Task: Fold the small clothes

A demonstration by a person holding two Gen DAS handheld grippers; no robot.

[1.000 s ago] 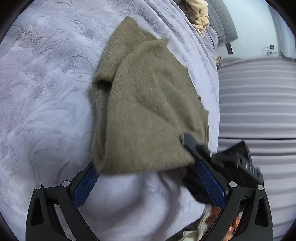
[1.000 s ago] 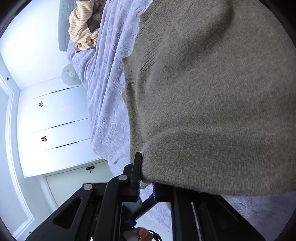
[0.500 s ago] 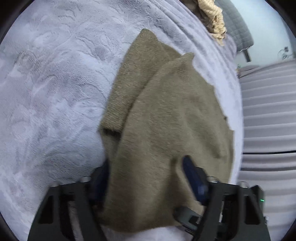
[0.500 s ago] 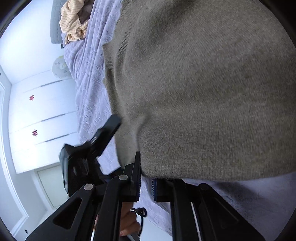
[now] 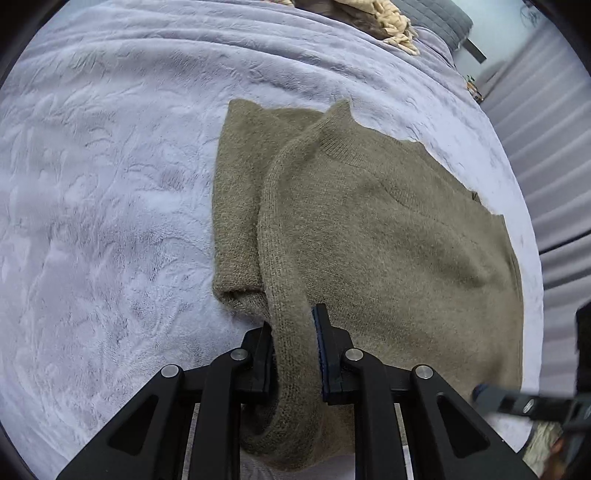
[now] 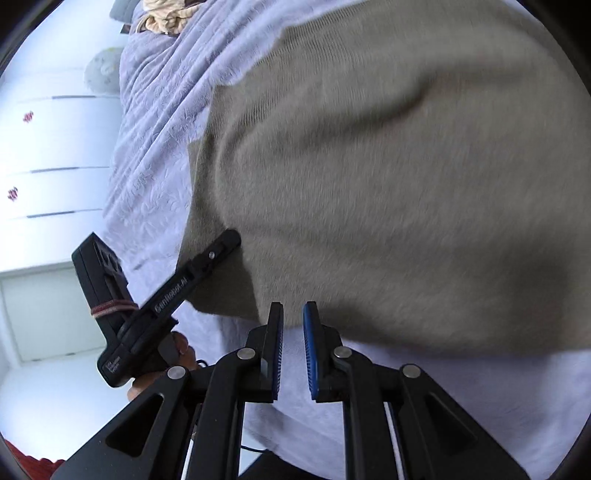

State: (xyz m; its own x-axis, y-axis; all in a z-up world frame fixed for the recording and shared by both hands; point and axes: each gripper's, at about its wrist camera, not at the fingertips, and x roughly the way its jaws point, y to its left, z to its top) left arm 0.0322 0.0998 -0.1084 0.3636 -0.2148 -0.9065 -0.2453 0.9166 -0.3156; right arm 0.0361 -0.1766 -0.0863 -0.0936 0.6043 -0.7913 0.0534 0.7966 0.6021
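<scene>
An olive knit sweater lies folded on the lavender blanket, one sleeve doubled under along its left side. My left gripper is closing, and its pads pinch a raised fold at the sweater's near left edge. In the right wrist view the sweater fills the upper frame. My right gripper sits just short of its hem, jaws opening a narrow gap with nothing between them. The left gripper shows there too, held by a hand, its tip in the cloth. The right gripper is a blur at lower right.
A heap of beige clothes lies at the bed's far end by a grey headboard. Grey pleated curtains hang past the bed's right edge. White wardrobe doors stand beyond the other side.
My left gripper went from wide open to pinched on the sweater's edge. My right gripper let go of the hem it held and drew back. The sweater now lies flatter.
</scene>
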